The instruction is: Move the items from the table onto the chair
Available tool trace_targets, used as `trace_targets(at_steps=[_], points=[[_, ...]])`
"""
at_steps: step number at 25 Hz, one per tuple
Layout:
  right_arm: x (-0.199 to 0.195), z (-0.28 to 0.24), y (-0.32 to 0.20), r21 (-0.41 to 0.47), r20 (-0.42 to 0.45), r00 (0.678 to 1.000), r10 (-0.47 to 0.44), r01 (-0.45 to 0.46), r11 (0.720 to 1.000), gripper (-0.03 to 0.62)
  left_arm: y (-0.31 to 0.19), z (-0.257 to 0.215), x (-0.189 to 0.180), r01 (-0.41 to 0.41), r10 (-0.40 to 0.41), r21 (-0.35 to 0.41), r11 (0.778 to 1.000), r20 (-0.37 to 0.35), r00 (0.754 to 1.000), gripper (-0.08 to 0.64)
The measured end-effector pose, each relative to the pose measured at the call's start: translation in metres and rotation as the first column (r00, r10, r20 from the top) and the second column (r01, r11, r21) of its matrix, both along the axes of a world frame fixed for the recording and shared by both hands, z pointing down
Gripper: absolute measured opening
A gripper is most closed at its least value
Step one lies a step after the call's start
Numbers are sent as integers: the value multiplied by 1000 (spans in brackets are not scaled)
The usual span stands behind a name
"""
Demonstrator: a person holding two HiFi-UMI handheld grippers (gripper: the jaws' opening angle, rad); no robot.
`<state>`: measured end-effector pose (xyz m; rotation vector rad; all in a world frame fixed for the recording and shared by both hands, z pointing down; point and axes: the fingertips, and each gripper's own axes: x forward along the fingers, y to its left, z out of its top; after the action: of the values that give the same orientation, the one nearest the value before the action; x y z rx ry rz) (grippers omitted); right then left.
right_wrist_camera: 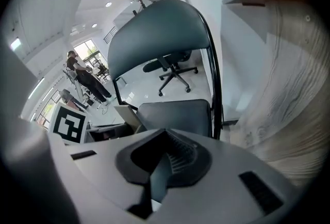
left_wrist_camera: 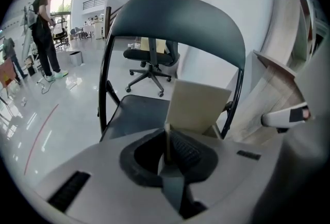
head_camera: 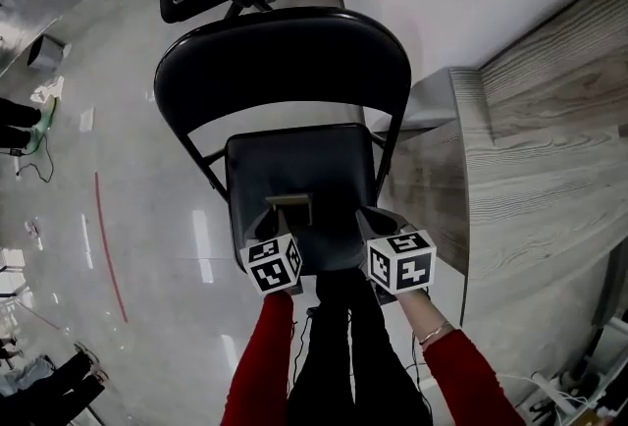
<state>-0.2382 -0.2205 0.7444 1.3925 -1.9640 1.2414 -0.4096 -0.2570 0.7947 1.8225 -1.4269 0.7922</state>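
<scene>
My head camera looks steeply down from above onto the black folding metal chair [head_camera: 285, 61] close below me. The grey wood-look bench [head_camera: 549, 169] is on the right. The cameras on my left gripper [head_camera: 287, 210] and right gripper [head_camera: 365, 215] sit low and near, facing the chair's back. Both also see the far black office chair on wheels [left_wrist_camera: 149, 60].

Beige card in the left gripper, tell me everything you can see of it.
The beige card is a thin, flat, pale piece, plain and matte like cardboard, with what looks like a second flap folded behind its right side. It stands nearly upright, one thin lower edge clamped between the jaws of the left gripper, which are closed on it. It is held over the front part of the black chair seat; whether it touches the seat cannot be told.
</scene>
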Motion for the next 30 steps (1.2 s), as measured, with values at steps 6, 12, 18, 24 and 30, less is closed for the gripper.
trace_targets(at_steps=[6, 12, 18, 24, 30], points=[[-1, 11, 6, -25, -4, 1000, -27, 26, 999, 12, -9, 25, 7, -25, 26, -8, 1000, 72, 997, 40], [-9, 3, 4, -15, 21, 999, -29, 29, 999, 12, 1, 28, 7, -34, 35, -17, 999, 51, 998, 40], [-12, -24, -4, 15, 82, 997, -5, 4, 1000, 12, 4, -1, -2, 33, -32, -26, 999, 11, 999, 43], [-11, -95, 5, 116, 120, 993, -15, 1, 993, 12, 10, -117, 7, 28, 2, 173, 984, -171, 985, 9], [3, -197, 17, 298, 141, 988, -54, 9, 954, 12, 10, -238, 45, -133, 237, 375, 918, -246, 940, 9]])
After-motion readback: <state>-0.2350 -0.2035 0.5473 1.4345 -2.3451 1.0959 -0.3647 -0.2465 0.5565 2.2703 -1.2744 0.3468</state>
